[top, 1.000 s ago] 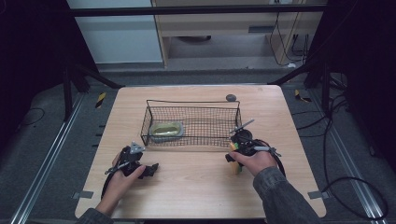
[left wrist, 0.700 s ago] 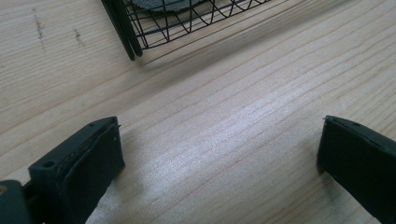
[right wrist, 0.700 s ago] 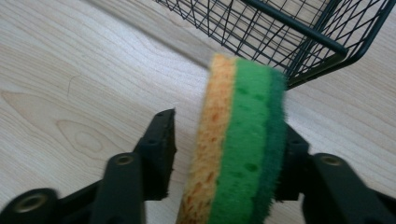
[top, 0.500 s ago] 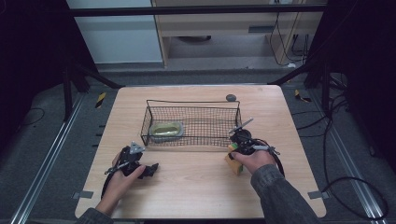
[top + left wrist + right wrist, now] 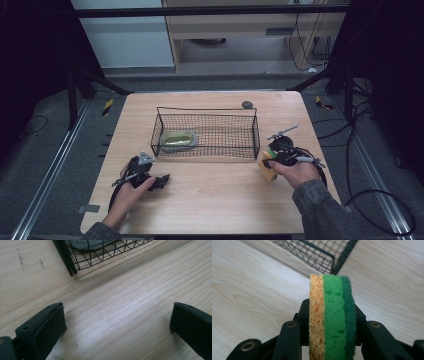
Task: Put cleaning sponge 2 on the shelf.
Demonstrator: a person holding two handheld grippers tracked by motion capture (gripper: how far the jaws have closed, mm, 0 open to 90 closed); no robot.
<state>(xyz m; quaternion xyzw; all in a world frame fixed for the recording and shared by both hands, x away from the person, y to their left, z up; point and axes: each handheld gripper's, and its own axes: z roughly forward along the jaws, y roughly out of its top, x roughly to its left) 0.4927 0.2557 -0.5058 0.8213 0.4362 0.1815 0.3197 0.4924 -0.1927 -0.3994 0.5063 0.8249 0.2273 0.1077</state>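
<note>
My right gripper (image 5: 271, 161) is shut on a sponge (image 5: 268, 169) with an orange layer, a green layer and a dark green scouring face. It holds the sponge on edge just above the wood, off the right end of the black wire basket (image 5: 256, 131). In the right gripper view the sponge (image 5: 332, 305) stands upright between the black jaws of the right gripper (image 5: 332, 325). My left gripper (image 5: 161, 180) rests open near the table's front left. Its own view shows the left gripper (image 5: 117, 325) with only bare wood between its jaws.
An olive-green pad on a grey one (image 5: 177, 140) lies in the basket's left end. The basket's near corner (image 5: 67, 258) stands just ahead of the left jaws. A small dark round thing (image 5: 247, 104) sits behind the basket. Dark frame legs flank the wooden table (image 5: 215, 200).
The right gripper has closed on the sponge and carried it to the right, slightly off the table. The left hand has kept still.
</note>
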